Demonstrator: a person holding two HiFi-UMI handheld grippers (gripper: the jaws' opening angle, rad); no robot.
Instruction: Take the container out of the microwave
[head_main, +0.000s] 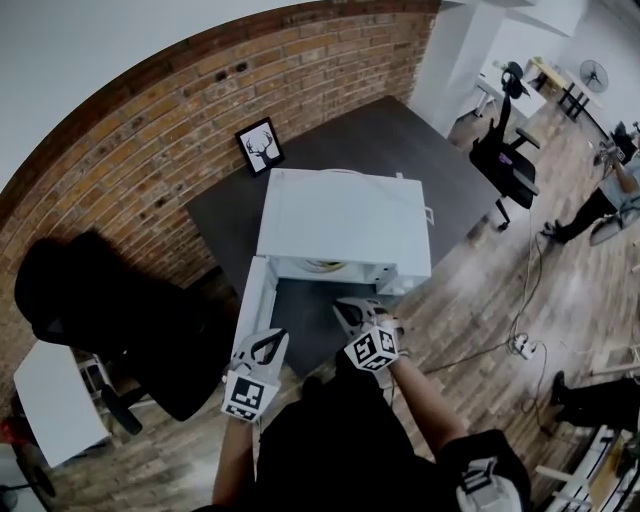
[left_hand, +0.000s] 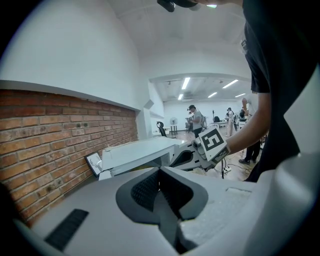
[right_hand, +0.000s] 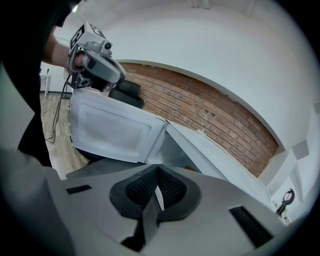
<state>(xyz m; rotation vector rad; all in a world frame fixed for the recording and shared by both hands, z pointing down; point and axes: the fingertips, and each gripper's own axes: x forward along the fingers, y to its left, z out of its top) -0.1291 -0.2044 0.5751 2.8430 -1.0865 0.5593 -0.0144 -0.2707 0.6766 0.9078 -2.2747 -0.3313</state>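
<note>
We see white microwave (head_main: 345, 215) center frame, door (head_main: 252, 305) open; pale round container (head_main: 324, 266) just visible inside. Left tongs (head_main: 268, 345), right tongs (head_main: 350, 310): jaws together, empty.

Microwave (head_main: 345, 220): smooth white casing with a soft sheen; whether painted metal or plastic cannot be told. Its door (right_hand: 112, 131) has a smooth white inner face. Table (head_main: 440, 160): dark grey top, matt and even. Wall (head_main: 150, 130): rough red brick with pale mortar lines. Floor (head_main: 480, 310): wood planks, worn, with little shine. Left gripper (left_hand: 161, 192) and right gripper (right_hand: 156, 192): matt light-grey plastic shells, faintly grainy; the pads (right_hand: 140, 187) are black, finely ribbed and rubbery-looking. Chair (head_main: 120, 310): black, matt, cloth-like. Picture (head_main: 261, 146): smooth black frame.
</note>
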